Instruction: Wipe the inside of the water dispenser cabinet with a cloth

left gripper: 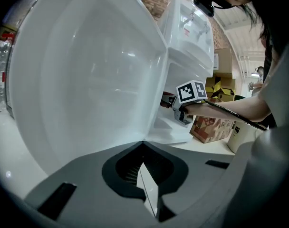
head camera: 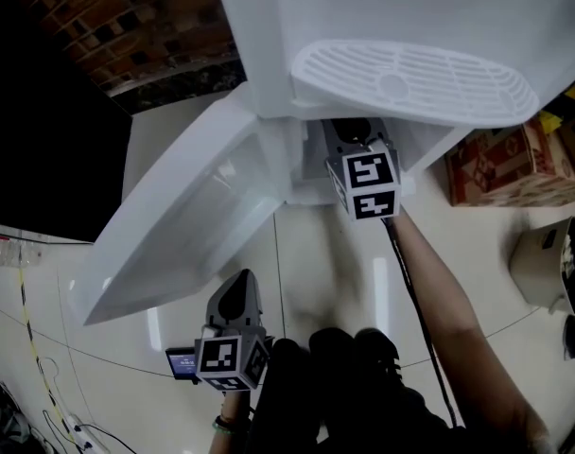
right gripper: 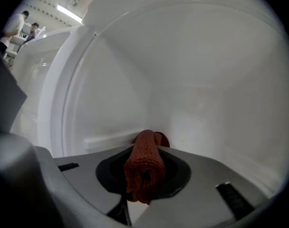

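- The white dispenser (head camera: 410,8) stands at the far side, its tray (head camera: 410,78) overhanging the cabinet (right gripper: 216,89).
- The door (head camera: 193,216) hangs open to the left.
- The right gripper (head camera: 352,132) reaches inside the cabinet, jaws clamped on the cloth (right gripper: 144,163).
- The left gripper (head camera: 238,296) is near, beside the door's edge, jaws together.
- The cloth, red and rolled, points at the cabinet's far wall, low down.

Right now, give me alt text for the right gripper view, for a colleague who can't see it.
The right claw grips a rolled red-brown cloth, its far end close to the back of the white cabinet interior. A low ledge runs along the back wall.
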A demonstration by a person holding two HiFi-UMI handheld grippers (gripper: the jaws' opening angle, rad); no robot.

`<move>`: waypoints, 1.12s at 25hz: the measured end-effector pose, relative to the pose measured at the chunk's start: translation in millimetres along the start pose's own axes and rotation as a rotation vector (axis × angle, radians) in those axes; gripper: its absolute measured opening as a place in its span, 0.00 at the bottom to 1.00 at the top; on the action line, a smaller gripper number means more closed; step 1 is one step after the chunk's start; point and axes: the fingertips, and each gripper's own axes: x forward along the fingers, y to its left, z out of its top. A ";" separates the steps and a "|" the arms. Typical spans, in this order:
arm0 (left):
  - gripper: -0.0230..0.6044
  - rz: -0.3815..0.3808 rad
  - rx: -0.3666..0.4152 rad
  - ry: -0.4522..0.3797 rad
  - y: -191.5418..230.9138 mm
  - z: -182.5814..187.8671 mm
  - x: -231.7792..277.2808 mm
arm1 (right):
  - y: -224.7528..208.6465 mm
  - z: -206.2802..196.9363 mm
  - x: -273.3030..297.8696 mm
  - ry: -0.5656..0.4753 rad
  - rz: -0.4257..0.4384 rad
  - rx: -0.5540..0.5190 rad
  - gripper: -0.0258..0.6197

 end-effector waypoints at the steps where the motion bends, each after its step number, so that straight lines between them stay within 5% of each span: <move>1: 0.01 0.004 -0.001 0.000 1.8 -0.3 -0.5 | -9.2 -4.8 0.7 0.011 -0.027 0.008 0.16; 7: 0.01 0.011 -0.003 0.009 5.8 -3.6 0.2 | -81.8 -31.4 -18.6 0.075 -0.272 0.123 0.16; 13: 0.01 0.004 0.000 0.009 1.4 -3.3 0.5 | -100.6 -39.1 -40.3 0.089 -0.390 0.191 0.16; 16: 0.01 0.009 0.000 0.008 3.6 -2.8 0.3 | -87.3 -38.2 -39.5 0.088 -0.344 0.220 0.16; 23: 0.01 -0.007 0.007 0.008 -4.2 -1.6 2.3 | 25.7 -26.2 -7.4 0.089 0.022 0.100 0.16; 25: 0.01 -0.002 0.006 0.008 -2.4 -1.7 1.1 | 36.3 -30.6 -2.8 0.113 0.042 0.078 0.16; 28: 0.01 0.013 -0.004 0.006 3.7 -1.8 -1.2 | 15.0 -50.5 -2.5 0.167 -0.040 0.076 0.16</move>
